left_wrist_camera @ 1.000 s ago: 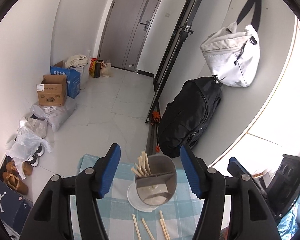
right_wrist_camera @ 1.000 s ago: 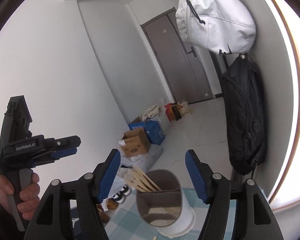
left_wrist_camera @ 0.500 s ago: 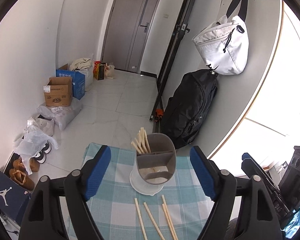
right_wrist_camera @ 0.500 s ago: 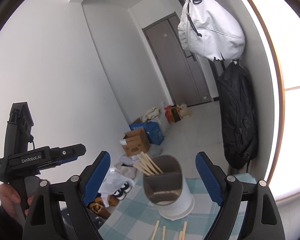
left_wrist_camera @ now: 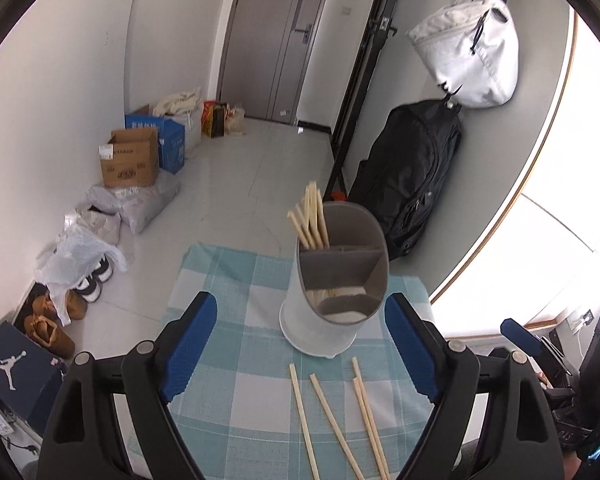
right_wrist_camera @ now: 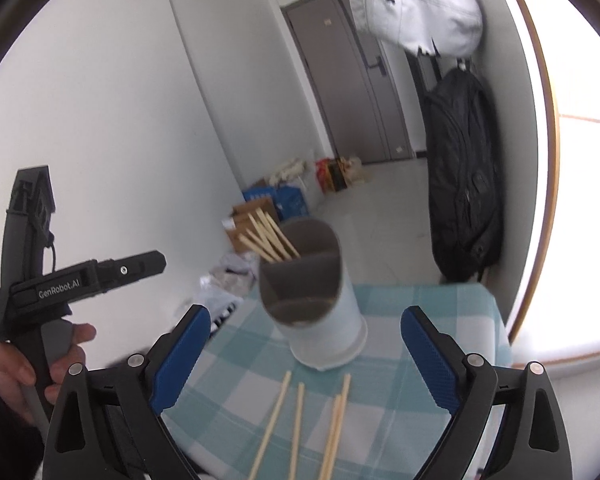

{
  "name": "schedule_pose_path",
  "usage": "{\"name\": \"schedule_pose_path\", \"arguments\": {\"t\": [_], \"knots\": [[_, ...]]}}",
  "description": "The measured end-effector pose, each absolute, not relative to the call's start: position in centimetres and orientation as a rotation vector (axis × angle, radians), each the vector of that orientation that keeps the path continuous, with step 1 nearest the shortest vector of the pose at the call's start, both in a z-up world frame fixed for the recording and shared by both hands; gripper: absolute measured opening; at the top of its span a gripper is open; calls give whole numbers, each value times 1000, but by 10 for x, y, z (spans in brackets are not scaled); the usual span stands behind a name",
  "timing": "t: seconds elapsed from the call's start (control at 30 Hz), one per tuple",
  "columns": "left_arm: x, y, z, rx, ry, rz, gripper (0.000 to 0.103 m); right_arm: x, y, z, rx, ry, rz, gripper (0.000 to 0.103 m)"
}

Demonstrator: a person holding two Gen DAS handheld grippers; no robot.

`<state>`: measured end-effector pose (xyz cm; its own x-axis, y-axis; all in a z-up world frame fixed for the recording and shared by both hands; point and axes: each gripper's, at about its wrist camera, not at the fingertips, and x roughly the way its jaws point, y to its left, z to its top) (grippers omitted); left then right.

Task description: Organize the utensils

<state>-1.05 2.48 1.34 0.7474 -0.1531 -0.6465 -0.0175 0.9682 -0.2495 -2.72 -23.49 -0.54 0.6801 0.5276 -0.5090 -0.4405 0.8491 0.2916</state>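
Both pairs of jaws are opening, wider than a second ago, with nothing between them: left gripper (left_wrist_camera: 298,346), right gripper (right_wrist_camera: 305,354). Both views now look further down, so more of the checked surface (left_wrist_camera: 236,292) shows. Centre frame stands the utensil holder (left_wrist_camera: 332,280), upright, chopsticks bundled in its far compartment. Four loose chopsticks (left_wrist_camera: 332,416) lie below it, long axes running from the lower frame edge up toward the holder.

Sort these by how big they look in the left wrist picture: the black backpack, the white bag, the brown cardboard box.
1. black backpack
2. white bag
3. brown cardboard box

The box sits farther away, so it may only look smaller.
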Motion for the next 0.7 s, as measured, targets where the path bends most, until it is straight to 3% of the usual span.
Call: {"name": "schedule_pose_path", "arguments": {"t": [0.33, 0.43, 0.5, 0.63, 0.7], "knots": [[4, 38, -48, -311, 850, -71, 83, 4, -220, -62, 64, 890, 545, 96], [7, 43, -60, -313, 870, -52, 83, 19, -214, -80, 48, 984, 552, 85], [10, 45, -64, -325, 890, -42, 83, 30, -211, -93, 45, 1045, 544, 83], [14, 51, -66, -365, 910, -50, 83, 53, -208, -118, 82, 1145, 529, 65], [14, 52, -64, -366, 908, -43, 83, 62, -205, -128, 102, 1186, 519, 64]]}}
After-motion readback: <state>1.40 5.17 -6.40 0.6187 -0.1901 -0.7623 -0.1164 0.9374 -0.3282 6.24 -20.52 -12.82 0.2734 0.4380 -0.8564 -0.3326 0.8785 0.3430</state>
